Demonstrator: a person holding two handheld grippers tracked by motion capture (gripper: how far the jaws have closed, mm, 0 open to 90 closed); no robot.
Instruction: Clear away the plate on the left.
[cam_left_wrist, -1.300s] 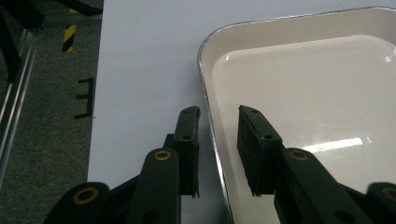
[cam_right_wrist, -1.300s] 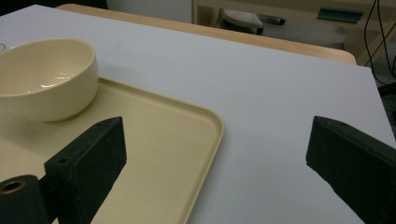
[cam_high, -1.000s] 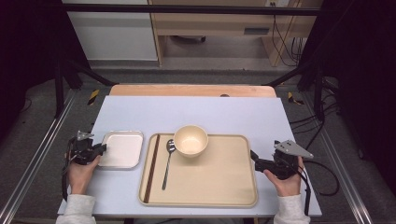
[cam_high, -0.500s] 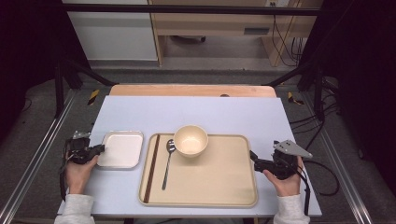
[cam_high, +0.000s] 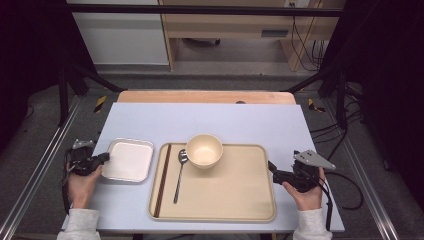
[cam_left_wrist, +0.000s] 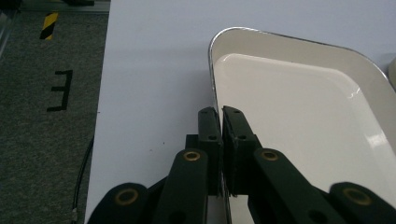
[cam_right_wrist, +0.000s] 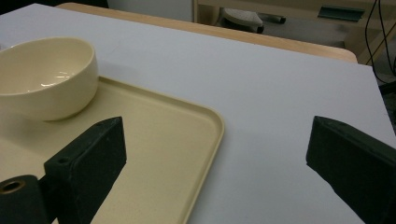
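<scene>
White square plate (cam_high: 128, 159) lies on the pale table (cam_high: 210, 117) just left of the beige tray (cam_high: 235, 192), and its left rim is the thing in hand. In the left gripper view the plate's (cam_left_wrist: 299, 112) thin metal-edged rim runs straight into the narrow slot between the 2 black jaws of the left gripper (cam_left_wrist: 220, 114), which are pinched together on it, 1 jaw outside on the table and 1 over the dish's inner slope. Those jaws have just been closing, with the rim between them. A second ago the left gripper (cam_high: 102, 158) sat a little further in over the plate's left side; it now sits at the very edge, clamped.

That reads as the grasp being completed, so the next move is probably a lift or a slide of the plate, perhaps toward the tray. With a hold on 1 edge alone, the far side may sag or the plate may swing.

On the tray stand a cream bowl (cam_high: 204, 149), a metal spoon (cam_high: 179, 172) lying beside it, and a pair of dark chopsticks (cam_high: 162, 177) along the left edge. The right gripper (cam_high: 274, 170) rests at the tray's right edge, unmoved, its jaws spread wide and empty, straddling the tray's corner (cam_right_wrist: 205, 140).
</scene>
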